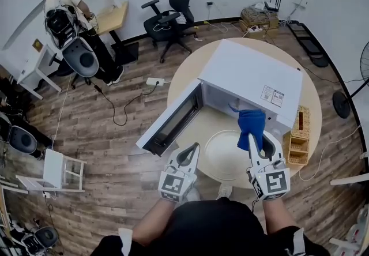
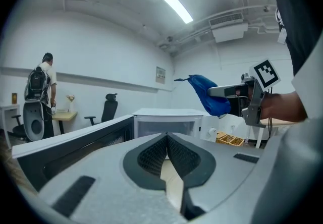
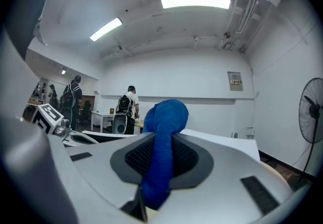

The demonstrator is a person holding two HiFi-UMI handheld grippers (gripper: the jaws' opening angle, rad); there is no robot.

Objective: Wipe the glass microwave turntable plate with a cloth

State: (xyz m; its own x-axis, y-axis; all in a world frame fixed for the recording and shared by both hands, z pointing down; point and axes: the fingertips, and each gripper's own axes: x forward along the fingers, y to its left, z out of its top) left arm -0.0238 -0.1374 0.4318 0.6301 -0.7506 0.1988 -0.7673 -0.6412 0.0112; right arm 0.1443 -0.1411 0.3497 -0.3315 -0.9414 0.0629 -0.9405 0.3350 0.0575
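Your right hand-held gripper point(image 1: 258, 136) is clamped on a fold of the blue cloth point(image 1: 251, 125), which hangs above the glass turntable plate point(image 1: 222, 157). The plate lies on the table point(image 1: 183, 76) near its front edge. Your left hand-held gripper point(image 1: 193, 147) is closed and empty beside the plate, so nothing braces it. A hard wipe could skid the plate off, or drag the cloth free. The open microwave door point(image 1: 173, 122) hems the left and the wicker basket point(image 1: 300, 134) the right, so come from above.

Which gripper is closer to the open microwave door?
Left. The left gripper sits right beside the door; the right gripper, gripping the blue cloth, is beyond the glass plate.
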